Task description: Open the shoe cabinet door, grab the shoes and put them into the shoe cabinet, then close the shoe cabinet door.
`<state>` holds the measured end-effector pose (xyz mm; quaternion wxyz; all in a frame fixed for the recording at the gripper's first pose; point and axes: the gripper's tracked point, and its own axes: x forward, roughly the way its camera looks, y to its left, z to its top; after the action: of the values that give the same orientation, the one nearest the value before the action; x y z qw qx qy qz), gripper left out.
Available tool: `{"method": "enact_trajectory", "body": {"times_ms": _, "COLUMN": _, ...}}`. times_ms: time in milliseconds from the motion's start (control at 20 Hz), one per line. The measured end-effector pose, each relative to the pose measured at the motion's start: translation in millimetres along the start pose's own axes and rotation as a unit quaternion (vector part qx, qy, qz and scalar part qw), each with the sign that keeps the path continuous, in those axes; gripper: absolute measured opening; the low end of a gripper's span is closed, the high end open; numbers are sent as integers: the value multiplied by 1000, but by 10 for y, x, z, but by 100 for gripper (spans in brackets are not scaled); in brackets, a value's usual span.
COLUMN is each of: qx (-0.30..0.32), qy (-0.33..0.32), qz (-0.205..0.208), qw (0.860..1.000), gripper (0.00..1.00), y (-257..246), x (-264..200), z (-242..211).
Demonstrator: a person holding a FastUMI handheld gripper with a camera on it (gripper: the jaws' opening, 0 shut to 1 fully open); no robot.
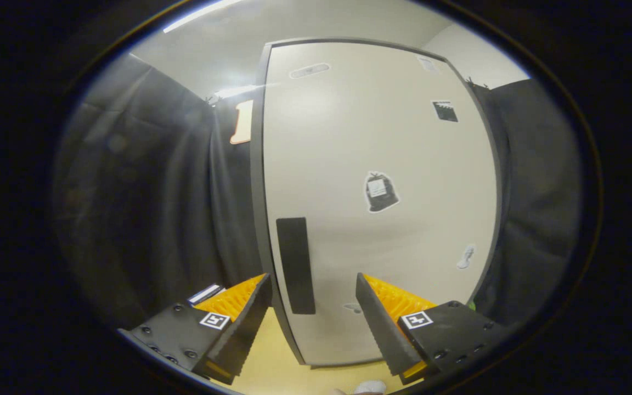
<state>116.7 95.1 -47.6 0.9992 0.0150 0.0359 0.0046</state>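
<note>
A tall, pale beige shoe cabinet door (382, 208) with a smooth matte face and a dark grey frame stands upright just ahead of the gripper (312, 291), its long axis running vertically from the floor up toward the ceiling. The door is closed flat in its frame and faces the camera squarely. The gripper's two fingers are spread wide apart and hold nothing; the left finger (239, 323) sits just outside the door's left edge and the right finger (382, 323) lies in front of the door's lower part, their inner faces ridged. Between the fingers and just beyond their tips, a black, narrow, upright rectangular handle strip (295, 266) lies close to the door's left edge. Farther beyond the fingers, near the middle of the door, is a sticker shaped like a tied black bag (380, 192) with a small white label whose writing is too small to read. Higher up and to the right sits a small black square sticker (445, 111), and a pale oval mark (309, 70) shows near the door's top. A small whitish sticker (465, 257) lies near the door's right edge, beyond the right finger. Each finger's base carries a square black-and-white marker tag (214, 320). Below the fingers lies a light yellowish wood-toned floor (277, 367). Black draped cloth (151, 208) hangs on both sides of the cabinet.
</note>
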Motion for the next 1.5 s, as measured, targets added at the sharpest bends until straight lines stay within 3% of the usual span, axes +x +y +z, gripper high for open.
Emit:
{"method": "enact_trajectory", "body": {"times_ms": 350, "qx": 13, "qy": 14, "qz": -14, "qw": 1000, "gripper": 97, "y": 21, "x": 445, "z": -149}}
{"method": "enact_trajectory", "body": {"times_ms": 650, "qx": 9, "qy": -7, "qz": -18, "qw": 1000, "gripper": 90, "y": -5, "x": 434, "z": -76}}
{"method": "enact_trajectory", "body": {"times_ms": 1300, "qx": -2, "qy": -9, "qz": -14, "qw": 1000, "gripper": 40, "y": 152, "x": 438, "z": -67}}
{"method": "enact_trajectory", "body": {"times_ms": 1500, "qx": -8, "qy": -7, "qz": -16, "qw": 1000, "gripper": 33, "y": 160, "x": 440, "z": -71}}
